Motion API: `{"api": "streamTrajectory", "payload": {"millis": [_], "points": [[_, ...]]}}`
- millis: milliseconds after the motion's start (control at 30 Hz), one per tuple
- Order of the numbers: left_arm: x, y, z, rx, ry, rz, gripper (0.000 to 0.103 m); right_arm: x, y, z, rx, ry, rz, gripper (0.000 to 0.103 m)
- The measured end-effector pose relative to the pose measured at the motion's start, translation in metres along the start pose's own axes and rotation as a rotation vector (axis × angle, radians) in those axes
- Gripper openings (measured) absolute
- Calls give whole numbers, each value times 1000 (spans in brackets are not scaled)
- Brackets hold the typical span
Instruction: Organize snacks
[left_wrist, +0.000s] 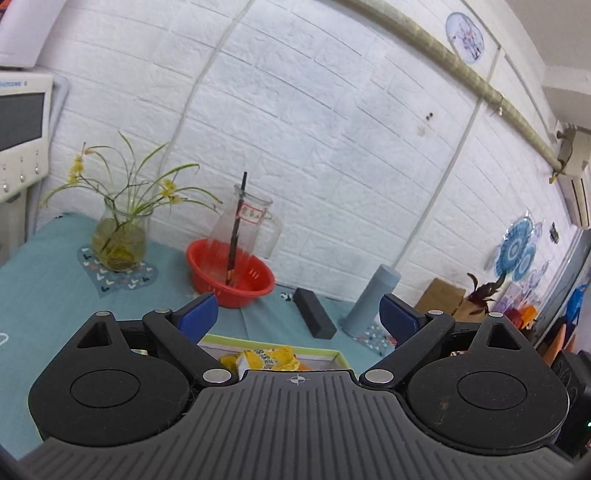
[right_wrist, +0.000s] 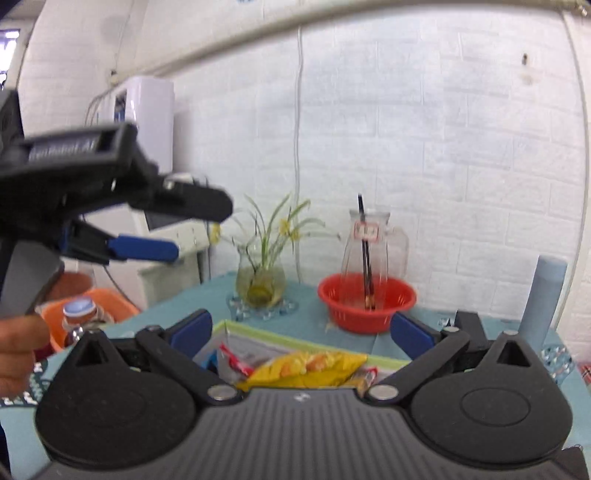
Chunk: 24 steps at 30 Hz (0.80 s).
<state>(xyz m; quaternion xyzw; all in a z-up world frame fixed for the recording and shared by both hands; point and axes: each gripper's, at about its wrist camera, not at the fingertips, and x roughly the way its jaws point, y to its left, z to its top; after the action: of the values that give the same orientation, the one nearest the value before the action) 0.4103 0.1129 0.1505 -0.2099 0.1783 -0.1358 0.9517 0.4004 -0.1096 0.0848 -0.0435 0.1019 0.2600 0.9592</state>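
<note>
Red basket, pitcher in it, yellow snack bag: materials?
Red basket: looks like moulded plastic, semi-gloss, with slotted walls. Pitcher: clear glass, since the wall shows through it; paper label. Yellow snack bag: probably glossy plastic film, crinkled with highlights.

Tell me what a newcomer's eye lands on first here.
Probably the red basket at the back of the teal table, with a glass pitcher standing in it. Nearer, a yellow snack bag lies in the green-rimmed tray, below both open grippers, left gripper and right gripper.
</note>
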Motion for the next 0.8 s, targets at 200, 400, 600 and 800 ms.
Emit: {"api": "streamTrajectory", "payload": {"millis": [200, 400, 600, 800], "points": [[-37, 39, -37, 76, 172, 146, 86, -17, 17, -35, 37, 126, 55, 102], [-43, 95, -98, 7, 361, 217, 75, -13, 83, -111, 83, 395, 239, 102], [-24, 126, -122, -92, 518, 102, 42, 29, 149, -130, -10, 494, 332, 102], [-38, 115, -138, -137, 543, 42, 30, 16, 167, -133, -81, 486, 333, 86]]}}
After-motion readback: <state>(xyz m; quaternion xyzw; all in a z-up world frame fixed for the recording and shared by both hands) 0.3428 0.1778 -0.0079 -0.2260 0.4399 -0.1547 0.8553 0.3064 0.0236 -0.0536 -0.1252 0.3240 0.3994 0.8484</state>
